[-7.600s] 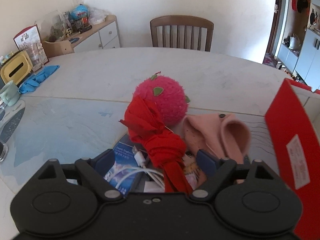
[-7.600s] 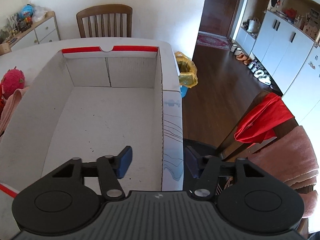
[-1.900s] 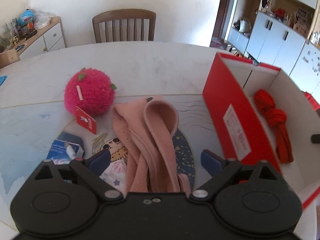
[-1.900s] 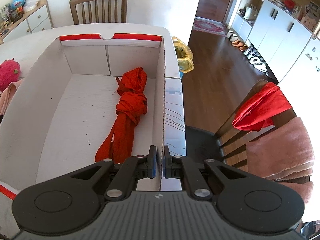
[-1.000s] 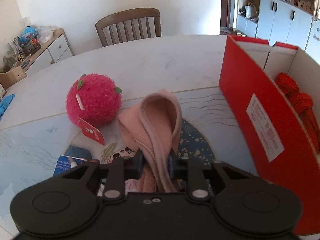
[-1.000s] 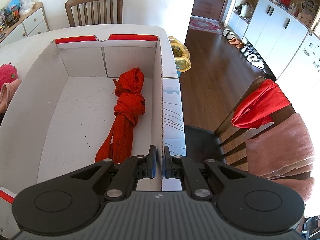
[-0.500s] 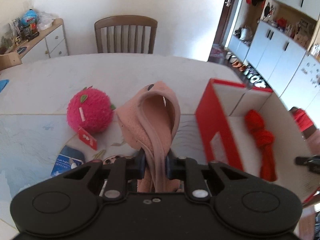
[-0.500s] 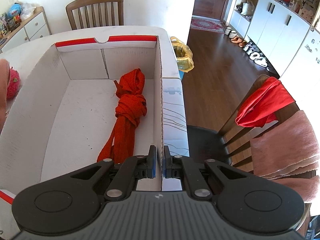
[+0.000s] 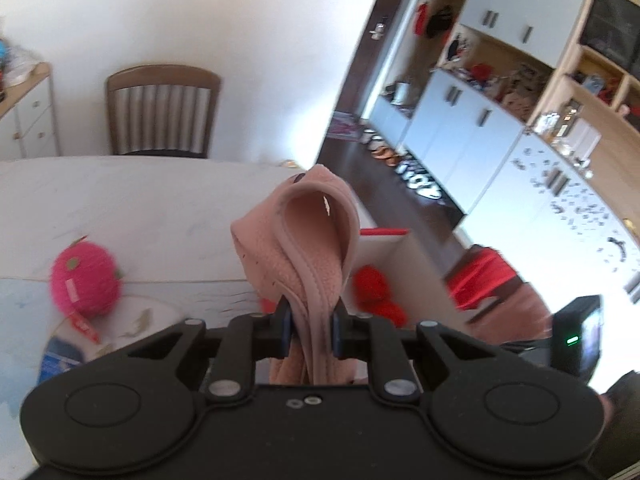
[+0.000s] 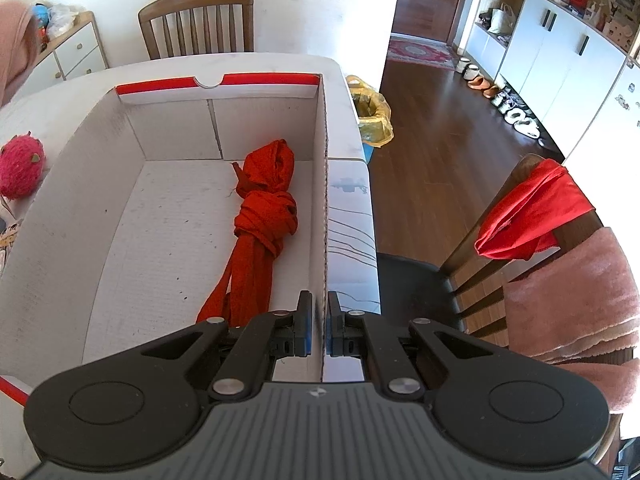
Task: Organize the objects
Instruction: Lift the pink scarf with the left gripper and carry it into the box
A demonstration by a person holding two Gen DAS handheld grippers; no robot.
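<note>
The left claw [image 9: 311, 330] is pinching the pink fleece garment [image 9: 304, 240] aloft beside the box [image 10: 120, 216], whose wall the right claw [image 10: 319, 330] is clamping, so next it likely calls for lowering it alongside the red scarf [image 10: 260, 216] inside.

White table [image 10: 280, 62]: box [image 10: 68, 184], plush [image 10: 18, 168].

One pink fleece garment [image 9: 304, 240], one knotted red cloth [image 10: 264, 216], one fuzzy pink ball [image 9: 84, 280] and one white box with red trim [image 10: 72, 184] are in view. Two tools show: the left tool [image 9: 311, 326] and the right tool [image 10: 318, 326]. One wooden chair [image 10: 196, 20] stands behind the bench [image 9: 120, 200], a second chair [image 10: 520, 248] beside it.
</note>
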